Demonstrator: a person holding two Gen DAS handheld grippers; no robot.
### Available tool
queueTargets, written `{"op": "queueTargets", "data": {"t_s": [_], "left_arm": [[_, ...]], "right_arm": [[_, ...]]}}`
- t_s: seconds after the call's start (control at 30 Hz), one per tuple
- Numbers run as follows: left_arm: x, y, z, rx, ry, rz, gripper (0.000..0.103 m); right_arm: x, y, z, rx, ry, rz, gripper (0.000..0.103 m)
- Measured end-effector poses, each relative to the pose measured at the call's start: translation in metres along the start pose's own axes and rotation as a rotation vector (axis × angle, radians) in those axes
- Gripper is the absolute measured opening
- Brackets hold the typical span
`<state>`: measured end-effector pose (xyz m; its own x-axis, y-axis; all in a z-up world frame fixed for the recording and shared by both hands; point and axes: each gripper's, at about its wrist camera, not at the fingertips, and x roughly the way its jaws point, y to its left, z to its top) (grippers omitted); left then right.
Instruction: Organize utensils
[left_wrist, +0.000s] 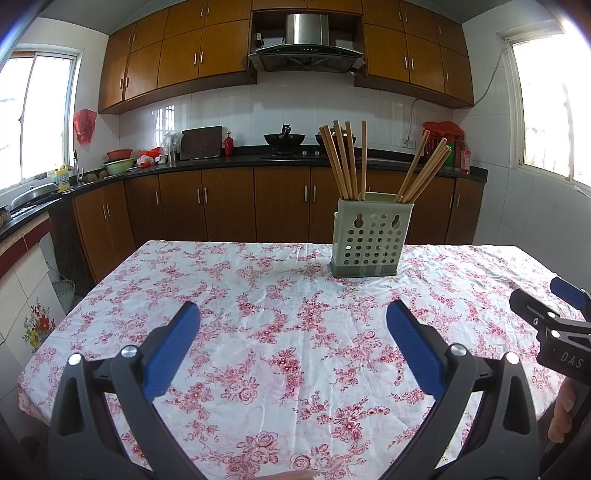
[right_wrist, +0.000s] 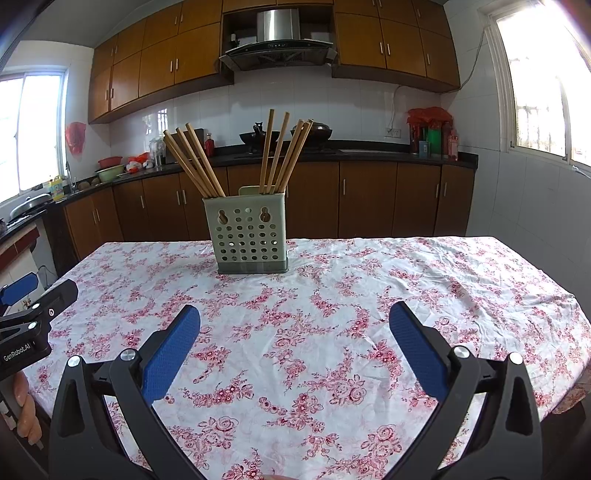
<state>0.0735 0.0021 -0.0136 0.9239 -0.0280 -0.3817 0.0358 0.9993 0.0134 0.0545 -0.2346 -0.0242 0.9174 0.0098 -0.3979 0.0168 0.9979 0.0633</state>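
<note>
Left gripper (left_wrist: 293, 317): held low over the near part of the table, blue pads spread wide apart, nothing between them; it also shows at the left edge of the right wrist view (right_wrist: 22, 295)
Tablecloth (left_wrist: 280, 295): white with pink roses, a bit creased, covering the whole table
Chopstick holder (left_wrist: 371, 238): pale green, perforated, two keyhole slots near its top, standing upright on the far side of the cloth, well ahead of both grippers (right_wrist: 249, 234)
Chopsticks, left bunch (left_wrist: 341, 160): wooden, standing in the holder's left side, fanning up and leftward
Chopsticks, right bunch (left_wrist: 424, 171): in the right side, leaning out to the right
Right gripper (right_wrist: 295, 319): also low over the cloth, jaws gaping wide, gripping nothing; its tip pokes in at the right edge of the left wrist view (left_wrist: 546, 310)
Backdrop: brown cabinets, a range hood (left_wrist: 306, 40), a wok (left_wrist: 284, 139) on the black counter
</note>
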Motion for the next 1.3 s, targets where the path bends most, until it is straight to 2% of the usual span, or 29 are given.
{"op": "queueTargets", "data": {"t_s": [1.3], "left_arm": [[0.0019, -0.0023, -0.0019, -0.003, 0.006, -0.002, 0.099]], "right_arm": [[-0.0002, -0.0011, 0.0012, 0.0, 0.002, 0.0, 0.101]]}}
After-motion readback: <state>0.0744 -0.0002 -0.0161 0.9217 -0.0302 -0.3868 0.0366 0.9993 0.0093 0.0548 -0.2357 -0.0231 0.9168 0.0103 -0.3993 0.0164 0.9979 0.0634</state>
